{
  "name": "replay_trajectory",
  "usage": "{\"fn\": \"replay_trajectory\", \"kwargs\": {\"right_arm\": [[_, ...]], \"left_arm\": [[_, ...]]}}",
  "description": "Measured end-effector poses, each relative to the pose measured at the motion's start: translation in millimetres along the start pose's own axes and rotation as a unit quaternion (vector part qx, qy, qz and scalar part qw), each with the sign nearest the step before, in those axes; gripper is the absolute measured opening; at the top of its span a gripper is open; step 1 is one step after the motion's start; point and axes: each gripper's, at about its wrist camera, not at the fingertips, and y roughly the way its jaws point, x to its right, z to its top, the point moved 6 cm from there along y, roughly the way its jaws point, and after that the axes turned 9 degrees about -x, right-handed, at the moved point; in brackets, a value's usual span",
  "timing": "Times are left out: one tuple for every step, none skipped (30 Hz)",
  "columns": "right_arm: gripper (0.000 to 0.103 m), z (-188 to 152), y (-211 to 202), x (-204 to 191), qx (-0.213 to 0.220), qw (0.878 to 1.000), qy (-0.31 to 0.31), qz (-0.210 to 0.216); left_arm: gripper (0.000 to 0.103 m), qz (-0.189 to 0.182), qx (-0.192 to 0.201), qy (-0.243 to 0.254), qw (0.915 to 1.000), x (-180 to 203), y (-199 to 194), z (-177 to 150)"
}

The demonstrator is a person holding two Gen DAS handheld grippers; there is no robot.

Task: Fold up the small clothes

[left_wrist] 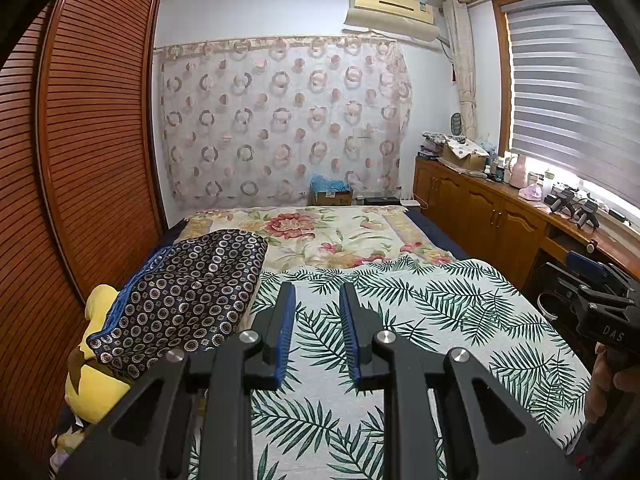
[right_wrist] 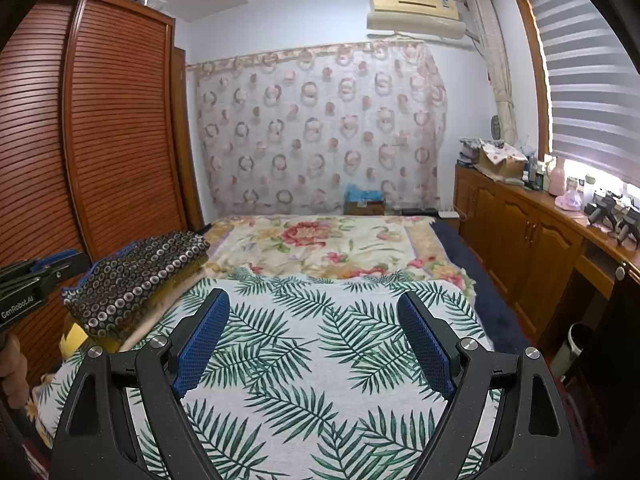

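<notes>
While dark circle-print garment (left_wrist: 184, 300) lies in flat stack at left edge of bed, on yellow cloth (left_wrist: 94, 380), fold stage unclear: either done pile or waiting. Left gripper (left_wrist: 318, 312) narrowly parted, empty. Right gripper (right_wrist: 314, 320) wide, empty. Palm-leaf sheet (right_wrist: 312, 360) near; wardrobe (left_wrist: 88, 160) left; nothing blocking.

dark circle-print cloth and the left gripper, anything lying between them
Nothing: in the left wrist view only bare palm-leaf sheet shows between the left gripper and the dark circle-print cloth on the pile.
</notes>
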Motion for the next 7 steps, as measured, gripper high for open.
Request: {"fn": "replay_trajectory", "kwargs": {"right_arm": [[0.088,0.0,-0.2,0.0,0.0,1.0,0.001,0.0],[0.088,-0.1,0.0,0.0,-0.001,1.0,0.001,0.001],[0.088,-0.2,-0.1,0.0,0.0,1.0,0.0,0.001],[0.088,-0.1,0.1,0.1,0.0,1.0,0.0,0.0],[0.088,-0.1,0.0,0.1,0.0,1.0,0.0,0.001],[0.088,-0.1,0.1,0.1,0.0,1.0,0.0,0.001],[0.088,-0.2,-0.4,0.0,0.0,1.0,0.001,0.001]], "left_arm": [[0.021,0.0,0.0,0.0,1.0,1.1,0.1,-0.1],[0.021,0.0,0.0,0.0,1.0,1.8,0.1,-0.2],[0.021,0.0,0.0,0.0,1.0,1.6,0.1,-0.2],[0.021,0.0,0.0,0.0,1.0,1.8,0.1,-0.4],[0.021,-0.001,0.0,-0.001,1.0,0.8,0.0,-0.3],[0.021,-0.001,0.0,-0.001,1.0,1.8,0.0,-0.4],[0.021,-0.001,0.0,-0.001,1.0,1.7,0.1,-0.4]]}}
